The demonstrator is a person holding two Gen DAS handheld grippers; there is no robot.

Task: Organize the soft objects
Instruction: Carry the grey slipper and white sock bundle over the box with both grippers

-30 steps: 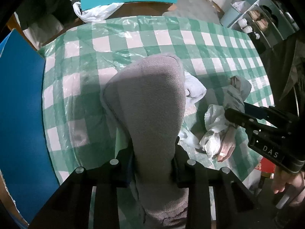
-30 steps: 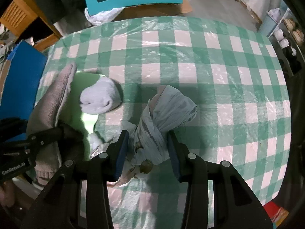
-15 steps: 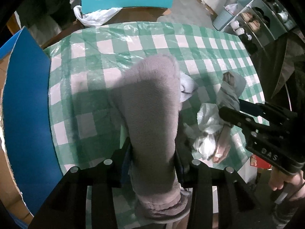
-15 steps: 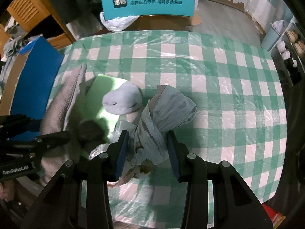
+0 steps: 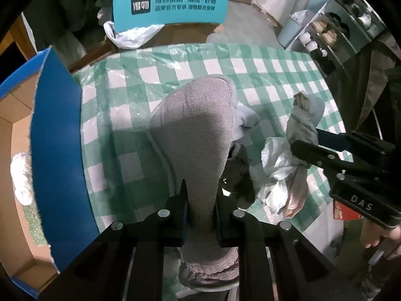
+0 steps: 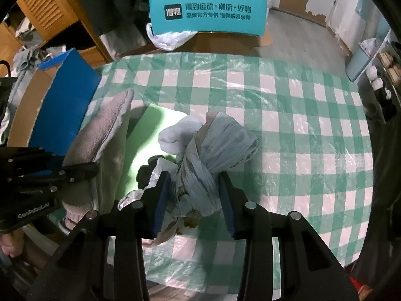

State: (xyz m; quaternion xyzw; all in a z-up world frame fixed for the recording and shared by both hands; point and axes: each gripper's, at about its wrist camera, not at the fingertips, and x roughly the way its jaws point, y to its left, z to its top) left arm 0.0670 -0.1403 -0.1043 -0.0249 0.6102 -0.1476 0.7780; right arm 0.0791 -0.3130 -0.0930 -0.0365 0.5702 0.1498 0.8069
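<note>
My left gripper is shut on a grey fleece slipper and holds it above the left part of the green checked table. The slipper also shows in the right wrist view. My right gripper is shut on a knotted pale blue-grey cloth bundle, also seen in the left wrist view. On the table between them lie a light grey sock, a small dark item, crumpled white plastic and a green pad.
An open cardboard box with a blue flap stands left of the table, also seen in the right wrist view. A teal chair back and a white plastic bag are beyond the far edge. Shelves stand far right.
Both grippers have risen and drawn back, so more of the table and the box shows. The slipper and the cloth bundle stay gripped and have lifted with them.
</note>
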